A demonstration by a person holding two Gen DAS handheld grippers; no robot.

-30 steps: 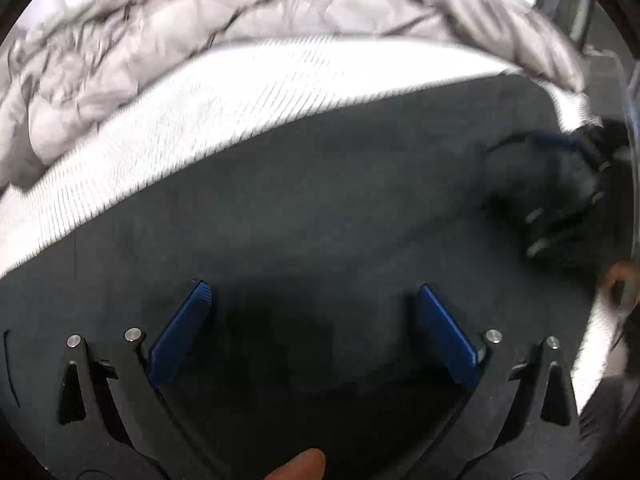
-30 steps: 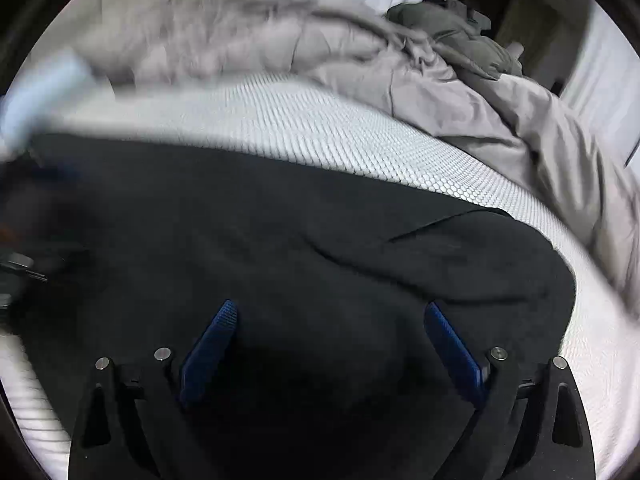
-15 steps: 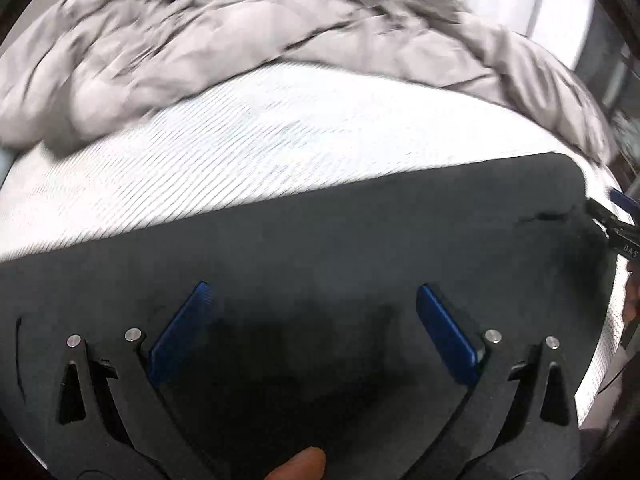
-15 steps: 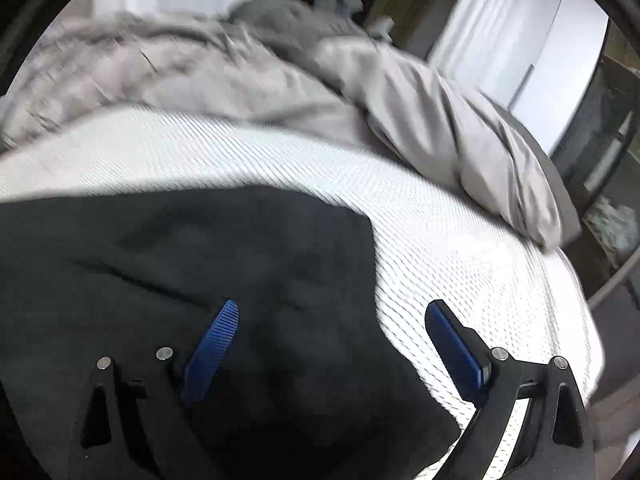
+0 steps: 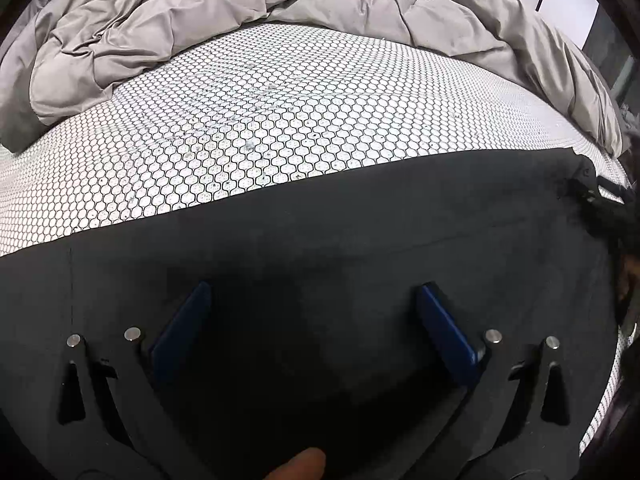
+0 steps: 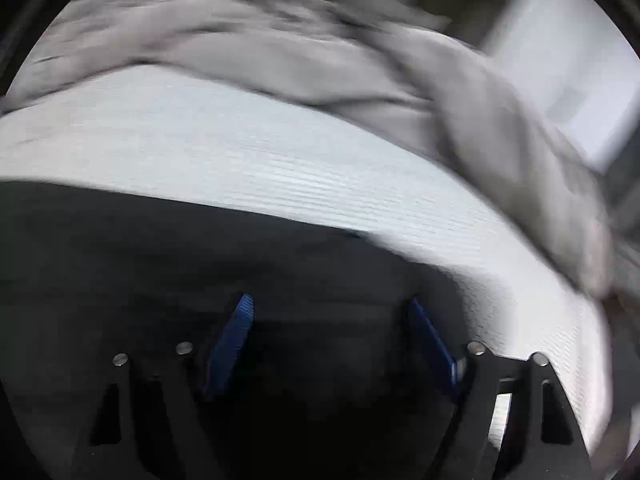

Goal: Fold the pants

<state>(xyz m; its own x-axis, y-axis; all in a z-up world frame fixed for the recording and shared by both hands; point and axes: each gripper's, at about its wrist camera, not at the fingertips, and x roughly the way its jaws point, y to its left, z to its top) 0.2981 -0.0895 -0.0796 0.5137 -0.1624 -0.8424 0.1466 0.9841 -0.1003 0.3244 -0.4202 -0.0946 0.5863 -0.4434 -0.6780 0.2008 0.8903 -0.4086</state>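
Note:
Black pants (image 5: pixel 360 240) lie flat on the white honeycomb-patterned mattress (image 5: pixel 248 112), filling the lower half of the left wrist view. My left gripper (image 5: pixel 312 292) is open just above the fabric, its blue fingers (image 5: pixel 184 328) wide apart with nothing between them. In the blurred right wrist view the pants (image 6: pixel 160 248) also fill the lower half. My right gripper (image 6: pixel 330 304) is open over the pants' right end, with nothing held. The right gripper shows dark at the pants' far right end in the left wrist view (image 5: pixel 600 208).
A crumpled grey duvet (image 5: pixel 200 8) is heaped along the back of the mattress and down its right side (image 6: pixel 500 140). The mattress edge (image 5: pixel 608 380) drops off at the right. A thumb tip (image 5: pixel 300 466) shows at the bottom.
Both views swung across the pants. The right gripper moved back over the pants' right end and its fingers stand a little closer together. The left gripper stays open over the fabric.

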